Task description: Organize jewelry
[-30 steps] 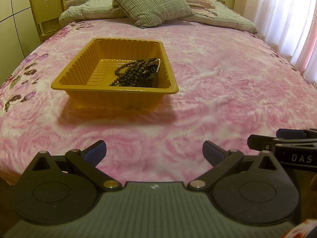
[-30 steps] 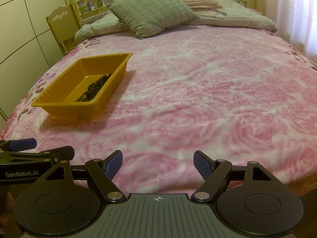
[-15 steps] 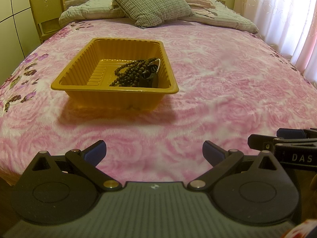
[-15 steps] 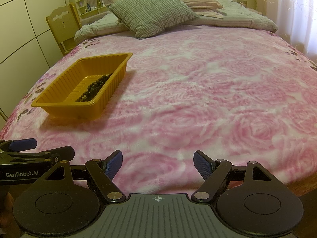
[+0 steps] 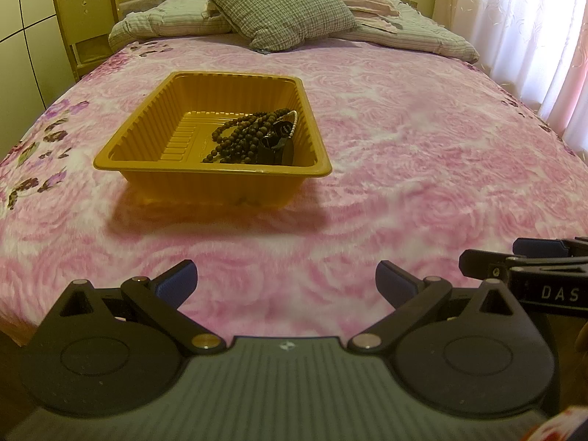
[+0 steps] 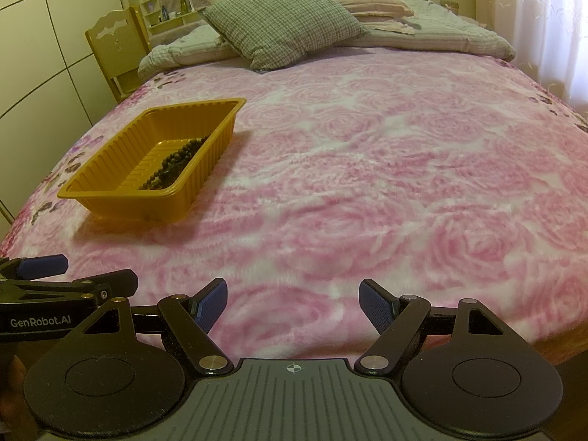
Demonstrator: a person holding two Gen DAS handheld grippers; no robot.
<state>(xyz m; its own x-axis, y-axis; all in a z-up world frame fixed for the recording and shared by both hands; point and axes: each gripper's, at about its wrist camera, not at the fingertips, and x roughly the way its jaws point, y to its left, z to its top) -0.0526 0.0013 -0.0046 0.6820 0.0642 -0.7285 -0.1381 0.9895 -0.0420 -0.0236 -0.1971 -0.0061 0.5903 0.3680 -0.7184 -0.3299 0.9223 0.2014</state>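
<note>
A yellow ribbed plastic tray (image 5: 147, 125) (image 6: 110, 169) sits on the pink rose bedspread. In its near right corner lies a pile of dark bead necklaces (image 5: 246, 136) (image 6: 176, 163) with a small black item and a strand of white pearls (image 5: 294, 123). My left gripper (image 5: 286, 281) hangs open near the bed's foot, well short of the tray, nothing between its blue pads. My right gripper (image 6: 293, 303) is open too, empty, to the right of the tray. Each gripper shows at the edge of the other's view.
Green checked pillow (image 5: 275, 3) and folded bedding lie at the head of the bed. A yellow wooden chair (image 5: 86, 25) stands at the far left beside pale wardrobe panels (image 6: 55, 36). White curtains (image 5: 525, 25) hang along the right. Bedspread (image 6: 367, 169) stretches wide right of the tray.
</note>
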